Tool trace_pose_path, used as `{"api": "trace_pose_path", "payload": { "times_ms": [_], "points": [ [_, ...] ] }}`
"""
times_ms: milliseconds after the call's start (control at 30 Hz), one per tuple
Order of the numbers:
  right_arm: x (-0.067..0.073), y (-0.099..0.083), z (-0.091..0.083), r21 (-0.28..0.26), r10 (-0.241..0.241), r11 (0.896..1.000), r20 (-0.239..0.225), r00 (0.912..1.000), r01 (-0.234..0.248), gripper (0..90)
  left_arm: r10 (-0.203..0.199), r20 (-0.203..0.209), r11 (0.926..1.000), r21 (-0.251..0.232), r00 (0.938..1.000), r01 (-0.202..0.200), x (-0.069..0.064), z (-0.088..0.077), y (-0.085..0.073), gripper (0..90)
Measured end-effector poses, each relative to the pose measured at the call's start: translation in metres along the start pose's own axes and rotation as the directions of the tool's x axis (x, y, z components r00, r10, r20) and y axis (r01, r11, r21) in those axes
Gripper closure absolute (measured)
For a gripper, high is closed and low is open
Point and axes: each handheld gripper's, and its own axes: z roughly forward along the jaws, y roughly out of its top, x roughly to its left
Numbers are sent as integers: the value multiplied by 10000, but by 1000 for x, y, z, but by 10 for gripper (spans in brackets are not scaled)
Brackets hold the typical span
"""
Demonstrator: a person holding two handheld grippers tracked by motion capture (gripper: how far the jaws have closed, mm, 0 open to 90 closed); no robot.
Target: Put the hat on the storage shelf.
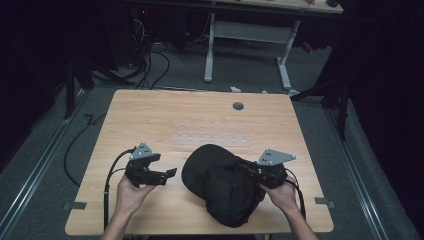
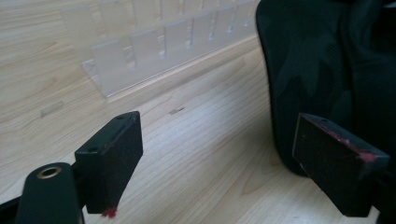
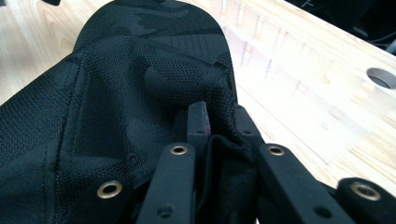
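One black cap (image 1: 220, 182), mesh and camouflage-patterned cloth, lies on the near half of the wooden table (image 1: 200, 120), brim pointing away from the person, crown crumpled toward the near edge. The right gripper (image 1: 250, 170) sits at the cap's right flank, jaws pinched together on a fold of its fabric; in the right gripper view the cloth (image 3: 140, 93) bunches up between the two black jaws and spills over them, so the pad faces are mostly buried. The right hand (image 1: 285, 192) grips the tool from behind, touching the cap's edge. The left gripper (image 1: 167, 173) is off to the cap's left, near but apart from it, jaws standing wide with nothing between them; in the left gripper view only bare tabletop lies between the pads (image 2: 112, 154), with the cap's dark edge (image 2: 317, 70) ahead of the far jaw. The left hand (image 1: 131, 192) holds it from below. Count: one cap, two grippers, two hands, one clear plastic rack (image 2: 154, 51) with upright dividers, beyond the left gripper's jaws. That rack is nearly invisible from the high view, a faint sheen on the wood. One round grommet hole (image 1: 238, 106) sits far beyond both grippers. The cap's underside and back strap are hidden; the room beyond is dark, cables and a desk frame (image 1: 247, 45) barely readable.
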Motion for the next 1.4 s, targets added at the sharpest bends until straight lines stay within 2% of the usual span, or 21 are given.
{"api": "trace_pose_path", "payload": {
  "times_ms": [200, 500, 733, 1067, 1233, 1400],
  "points": [
    [4, 7, 6, -55, -353, 9994, -253, 9991, 352, 818, -24, 461, 9991, 435, 9989, 4, -12, 7, 8, 172],
    [8, 17, 11, -127, -853, 9963, -578, 9947, 847, 818, 274, 948, 9957, 856, 9951, -355, -29, 16, 17, 167],
    [13, 24, 16, -101, -1229, 9924, -916, 9882, 1225, 818, 558, 1233, 9897, 1239, 9908, -712, -43, 25, 22, 160],
    [16, 32, 23, -219, -1551, 9879, -1275, 9796, 1536, 818, 586, 1464, 9832, 1631, 9875, -825, -52, 34, 25, 152],
    [19, 35, 26, -192, -1765, 9843, -1462, 9734, 1756, 817, 690, 1565, 9765, 1916, 9853, -988, -56, 39, 25, 148],
    [20, 40, 26, -272, -2019, 9794, -1591, 9664, 2002, 817, 885, 1646, 9667, 2237, 9824, -1245, -60, 45, 25, 143]
  ]
}}
